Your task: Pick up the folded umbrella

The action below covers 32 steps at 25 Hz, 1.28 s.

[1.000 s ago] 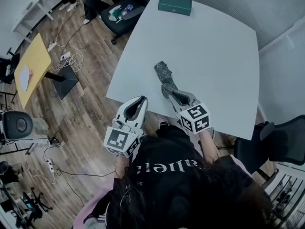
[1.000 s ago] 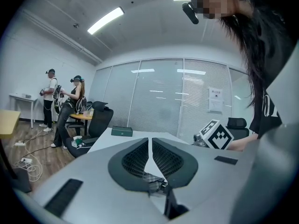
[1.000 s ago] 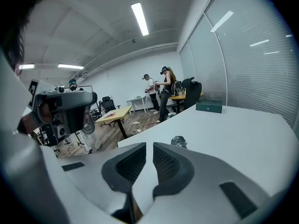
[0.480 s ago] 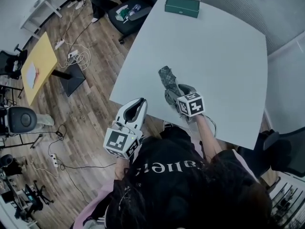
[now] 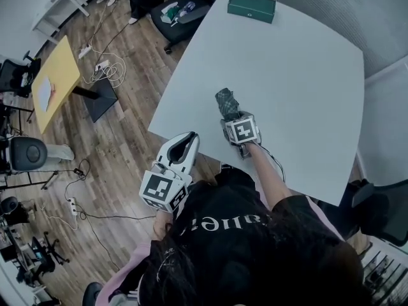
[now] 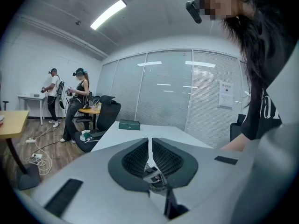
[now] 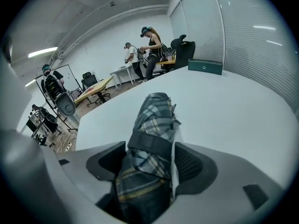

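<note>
On table [image 5: 306, 75], near its front edge, folded umbrella [image 5: 226, 102] lay betw. jaws of right gripper [image 5: 231, 116], just been opening wide; left gripper [image 5: 187, 142], jaws together & empty, hung just off that edge.

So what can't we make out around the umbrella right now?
- Umbrella near end: head view, under the right hand-held gripper; right gripper view, cut off by the bottom edge.
- Right jaws have just been opening, umbrella between them. Whether the right pad touches it: fabric hides that, right gripper view.
- Green box lettering: too small, all views.
</note>
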### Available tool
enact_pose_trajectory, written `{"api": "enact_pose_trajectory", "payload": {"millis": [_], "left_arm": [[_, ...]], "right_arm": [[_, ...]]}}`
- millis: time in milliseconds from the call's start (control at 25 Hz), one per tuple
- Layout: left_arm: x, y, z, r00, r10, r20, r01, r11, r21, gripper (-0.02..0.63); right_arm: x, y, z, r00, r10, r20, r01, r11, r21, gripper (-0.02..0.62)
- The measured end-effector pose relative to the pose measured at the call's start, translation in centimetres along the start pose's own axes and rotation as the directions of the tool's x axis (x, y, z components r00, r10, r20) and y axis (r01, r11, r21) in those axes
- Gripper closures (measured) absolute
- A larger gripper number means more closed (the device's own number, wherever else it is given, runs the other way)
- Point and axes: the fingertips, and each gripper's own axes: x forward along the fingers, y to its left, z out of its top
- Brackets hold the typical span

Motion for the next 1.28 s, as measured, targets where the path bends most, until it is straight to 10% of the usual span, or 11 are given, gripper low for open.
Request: {"api": "enact_pose_trajectory", "payload": {"millis": [560,1280], "left_arm": [[-1.8,1.0,-0.9,0.999,0.04,-0.013,-0.04,0.999,-0.004,0.578],[-5.3,0.8,-1.5,0.999,0.05,0.02,-0.049,0.999,-0.014,0.578]], "right_arm": [[1.2,0.3,-0.7,0.992,-0.129,-0.007,0.129,0.99,-0.057,0.315],[-4.3,1.4,-3.3,0.992,0.101,0.079,-0.118,0.955,0.271,0.36]]}}
